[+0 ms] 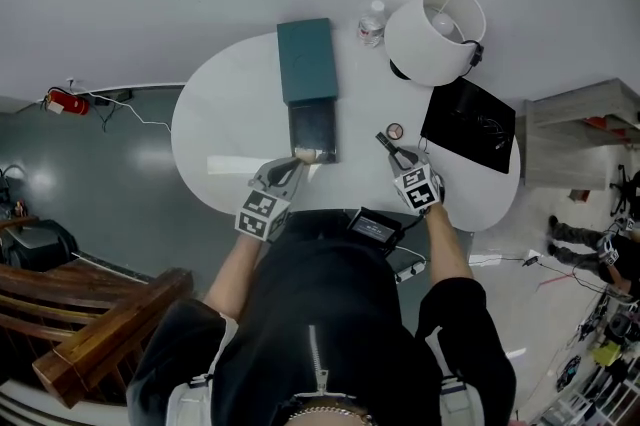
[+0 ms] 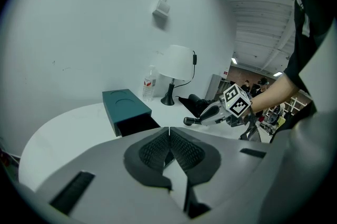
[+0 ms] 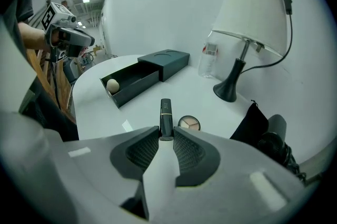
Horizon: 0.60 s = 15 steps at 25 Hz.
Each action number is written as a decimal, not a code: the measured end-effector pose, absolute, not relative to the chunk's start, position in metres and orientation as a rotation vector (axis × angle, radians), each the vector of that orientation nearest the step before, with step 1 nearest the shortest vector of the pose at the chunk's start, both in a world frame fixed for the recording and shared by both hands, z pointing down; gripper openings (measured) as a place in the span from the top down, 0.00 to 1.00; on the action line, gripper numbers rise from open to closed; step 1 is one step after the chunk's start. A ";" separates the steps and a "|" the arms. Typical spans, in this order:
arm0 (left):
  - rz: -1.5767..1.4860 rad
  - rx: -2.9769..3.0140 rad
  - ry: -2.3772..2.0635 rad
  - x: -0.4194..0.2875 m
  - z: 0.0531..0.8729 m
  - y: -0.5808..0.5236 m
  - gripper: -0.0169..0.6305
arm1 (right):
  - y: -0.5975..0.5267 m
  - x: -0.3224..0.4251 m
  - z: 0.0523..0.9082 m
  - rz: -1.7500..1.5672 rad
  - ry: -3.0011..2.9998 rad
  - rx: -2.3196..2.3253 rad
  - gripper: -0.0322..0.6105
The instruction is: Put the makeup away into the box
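Note:
A teal box (image 1: 306,60) lies on the white oval table (image 1: 215,129) with its black drawer (image 1: 313,129) pulled out toward me. A beige sponge (image 3: 112,84) sits in the drawer's near end. My left gripper (image 1: 290,166) is shut and empty, just in front of the drawer; its pads (image 2: 158,152) meet. My right gripper (image 3: 166,136) is shut on a black makeup tube (image 3: 166,115), held a little above the table and pointing at the drawer. A round compact (image 3: 189,123) lies on the table just right of the tube.
A white lamp (image 1: 437,32) and a clear bottle (image 1: 371,22) stand at the back right. A black pouch (image 1: 468,124) lies right of my right gripper (image 1: 398,154). Bare table surface stretches left of the box. The table's near edge is close to my body.

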<state>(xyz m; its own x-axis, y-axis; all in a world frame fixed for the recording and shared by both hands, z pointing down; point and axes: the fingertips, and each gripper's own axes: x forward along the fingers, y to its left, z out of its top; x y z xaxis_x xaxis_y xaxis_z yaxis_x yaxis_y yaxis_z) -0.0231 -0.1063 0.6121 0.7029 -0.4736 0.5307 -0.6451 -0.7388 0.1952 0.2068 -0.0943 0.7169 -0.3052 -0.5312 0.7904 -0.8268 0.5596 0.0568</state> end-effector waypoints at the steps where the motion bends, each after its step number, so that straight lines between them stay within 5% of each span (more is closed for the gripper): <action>1: 0.643 2.544 -0.878 -0.025 0.611 -0.106 0.95 | -0.097 0.204 0.714 0.454 -1.994 1.089 0.81; 15: 0.595 2.465 -1.058 -0.072 0.606 -0.103 0.95 | -0.133 0.159 0.702 0.407 -2.059 0.985 0.81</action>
<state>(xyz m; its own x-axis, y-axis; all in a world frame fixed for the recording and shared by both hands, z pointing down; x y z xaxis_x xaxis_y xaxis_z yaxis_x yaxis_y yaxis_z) -0.0724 -0.1032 0.6065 0.6244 -0.5816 0.5213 -0.7477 -0.6380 0.1839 0.1591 -0.1329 0.7024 -0.3766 -0.5051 0.7766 -0.7627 0.6448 0.0495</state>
